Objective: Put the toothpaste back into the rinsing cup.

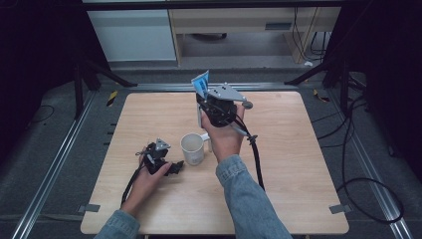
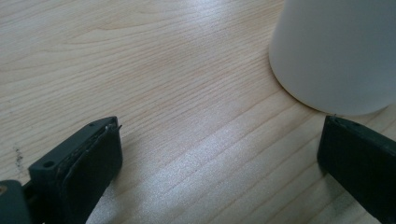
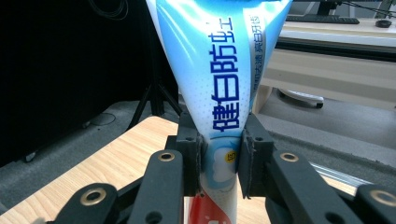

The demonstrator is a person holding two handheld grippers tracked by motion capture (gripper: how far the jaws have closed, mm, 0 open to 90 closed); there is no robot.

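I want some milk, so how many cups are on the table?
1. A single white ceramic mug stands near the middle of the light wooden table, just right of the left claw and in front of the raised right claw.

Blue denim sleeves; black right gripper [image 1: 205,85] with grey three-cornered plate, brass-ringed screw holes, black cable.

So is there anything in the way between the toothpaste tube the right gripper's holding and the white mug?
Nothing visible. The right gripper holds the toothpaste tube above the table, beyond the white mug. The mug's mouth is open, and the left gripper rests beside it, off that path.
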